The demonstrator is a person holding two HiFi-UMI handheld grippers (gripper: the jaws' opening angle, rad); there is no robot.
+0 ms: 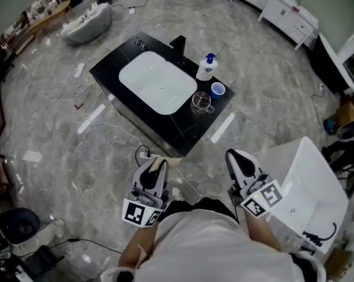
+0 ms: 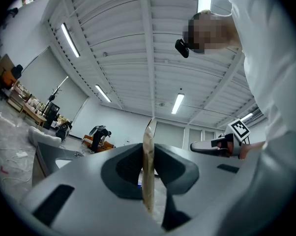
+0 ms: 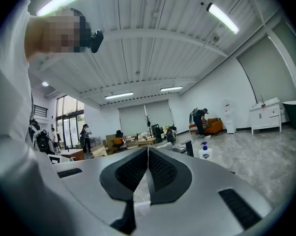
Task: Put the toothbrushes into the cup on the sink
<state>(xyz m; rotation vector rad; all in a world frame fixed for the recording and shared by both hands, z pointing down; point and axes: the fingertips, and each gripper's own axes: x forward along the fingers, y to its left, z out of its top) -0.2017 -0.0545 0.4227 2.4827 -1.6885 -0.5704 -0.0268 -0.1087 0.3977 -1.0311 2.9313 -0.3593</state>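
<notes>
between the jaws of the left gripper (image 2: 148,157) stands a thin, flat tan strip (image 2: 148,134). the pads are closed narrow on its faces, and it sticks out upright past the tips. judging by the task, it is most likely the handle of a bamboo toothbrush, though no bristle end shows. the right gripper (image 3: 148,156) has its jaws pressed together with nothing between them.

both grippers are held close to the person's body, well apart from the sink (image 1: 130,54). the sink is a black counter with a white basin (image 1: 156,81), standing out on the grey floor. at its near right corner are a glass cup (image 1: 201,103) and, just beside it, a small blue cup (image 1: 217,89). a pump bottle (image 1: 206,68) and a black faucet (image 1: 178,44) stand behind them. i cannot tell which cup is meant.

the strip looks light and stiff, and thin enough to pivot or slip in a pinch across its flat sides. a hold near mid-handle, as here, should leave a free end to lower into a cup. the glass cup looks light and tippable, so a gentle, straight-down release seems wise.
</notes>
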